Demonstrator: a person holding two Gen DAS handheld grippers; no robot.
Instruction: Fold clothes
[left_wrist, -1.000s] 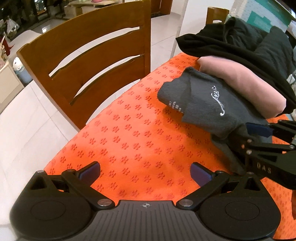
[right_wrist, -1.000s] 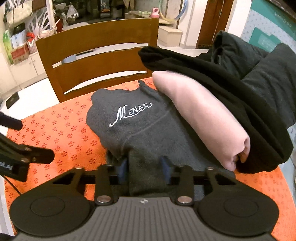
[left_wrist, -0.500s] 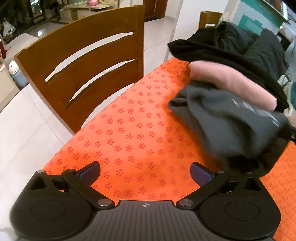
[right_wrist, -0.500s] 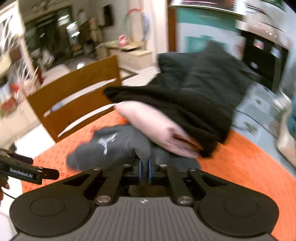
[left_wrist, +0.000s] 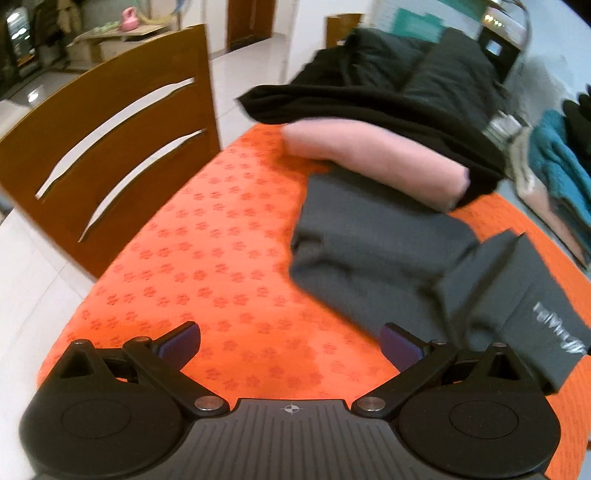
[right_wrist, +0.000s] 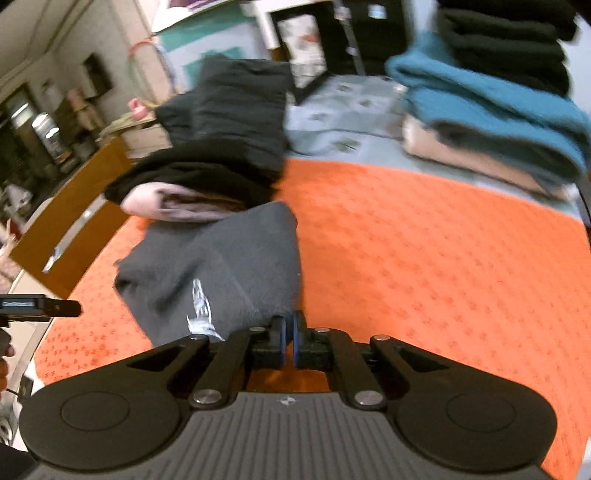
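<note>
The right gripper (right_wrist: 289, 332) has its two blue-padded fingers pressed almost together, with only a thin slit between them, and the edge of the grey garment (right_wrist: 229, 269) runs right down to their tips; it looks pinched there, though blur keeps the contact from being sharp. The garment spreads away from the fingers across the orange tablecloth (right_wrist: 424, 258), white lettering showing near its near edge, and its far end goes under a folded pink garment (right_wrist: 147, 201) that sits beneath a heap of black clothes (right_wrist: 229, 122). The left gripper (left_wrist: 290, 341) stands wide open above the cloth, its pads far apart and nothing between them. From that view the grey garment (left_wrist: 376, 251) lies to the right of the open fingers, just beside the right pad, with a flap bearing white print turned toward the camera. The pink garment (left_wrist: 373, 162) rests on its far edge, the black clothes (left_wrist: 388, 92) piled on top. A wooden chair (left_wrist: 99, 144) stands at the table's left side. In the right view, a stack of folded clothes (right_wrist: 491, 103), teal over tan with dark ones above, lies beyond the tablecloth's far right.
</note>
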